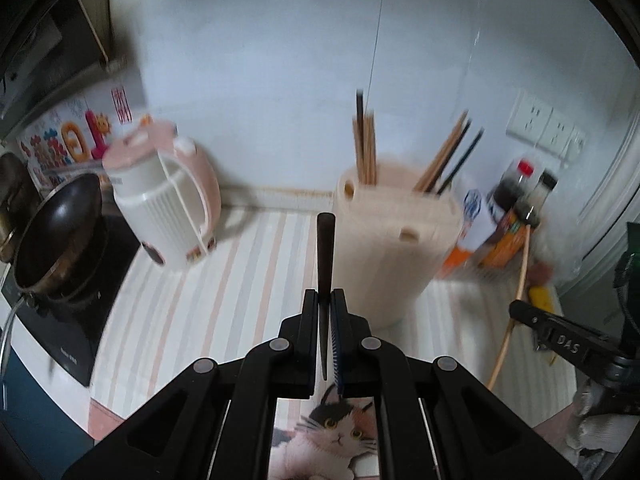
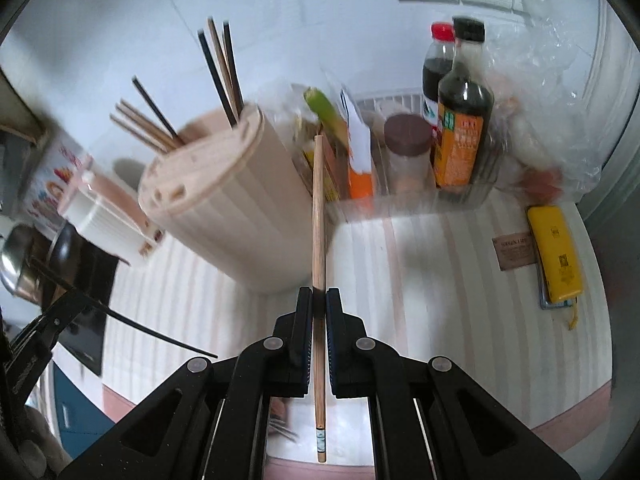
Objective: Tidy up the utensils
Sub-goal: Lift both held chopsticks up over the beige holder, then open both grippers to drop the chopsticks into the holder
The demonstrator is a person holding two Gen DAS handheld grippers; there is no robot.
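- Both grippers are pinching one chopstick each: my left gripper (image 1: 325,294) has its jaws pressed together on a thin dark tapered chopstick (image 1: 325,248), and my right gripper (image 2: 319,292) is clamped the same way on a light-brown wooden chopstick (image 2: 318,216).
- Neither jaw pair shows any gap beyond the width of the stick. Each stick runs straight along the fingers, thick end forward and the other end trailing back between the arms.
- Where they belong, I judge, is the beige ribbed plastic chopstick holder (image 1: 394,240) with the slotted lid, standing on the striped counter mat (image 1: 208,280) just ahead of both tools. It already carries wooden and dark chopsticks in its slots.
- In the right wrist view the holder (image 2: 240,216) sits to the left of my wooden stick, with the rack of sauce bottles (image 2: 460,120) on the other side.
- To do this step well, I would take one stick at a time, so the two tools do not crowd each other over the lid.
- Each stick should be brought near upright over a free slot before lowering; coming in at a slant would catch the lid's edge or knock the sticks already standing there.
- I would loosen the grip only once the stick is well inside the slot.
- Both views are blurred, so I cannot tell which slots are free.
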